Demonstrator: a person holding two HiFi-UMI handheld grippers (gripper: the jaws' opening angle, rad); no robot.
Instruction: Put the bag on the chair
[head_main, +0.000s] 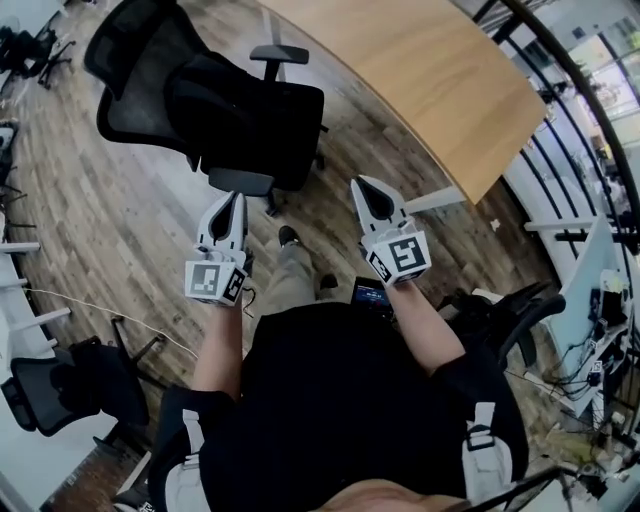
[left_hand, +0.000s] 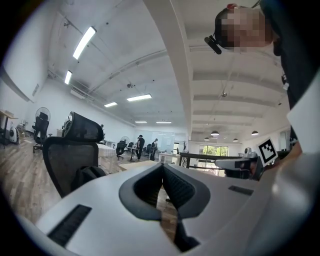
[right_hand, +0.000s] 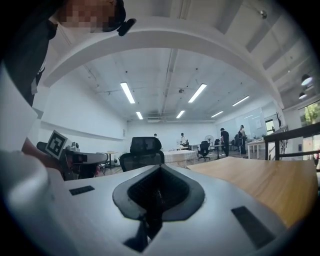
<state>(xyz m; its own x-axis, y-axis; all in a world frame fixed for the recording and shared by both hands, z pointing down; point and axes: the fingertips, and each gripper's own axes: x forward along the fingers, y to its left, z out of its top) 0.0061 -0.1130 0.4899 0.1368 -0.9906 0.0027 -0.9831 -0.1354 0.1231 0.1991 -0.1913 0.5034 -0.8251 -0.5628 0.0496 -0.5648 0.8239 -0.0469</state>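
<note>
A black bag (head_main: 255, 120) lies on the seat of a black mesh-backed office chair (head_main: 130, 75) at the upper left of the head view. Both grippers hover apart from it, over the floor in front of the person. My left gripper (head_main: 234, 197) is shut and empty, its tip just short of the chair's near edge. Level with it and further right, my right gripper (head_main: 362, 183) is also shut with nothing in it. In the left gripper view the chair (left_hand: 67, 150) and the bag (left_hand: 89, 176) show beyond the closed jaws.
A curved wooden table (head_main: 420, 70) stands at the right of the chair, also the wooden table (right_hand: 260, 180) in the right gripper view. A second black chair (head_main: 60, 385) is at the lower left. Desks with cables (head_main: 600, 330) fill the right side. People stand far off.
</note>
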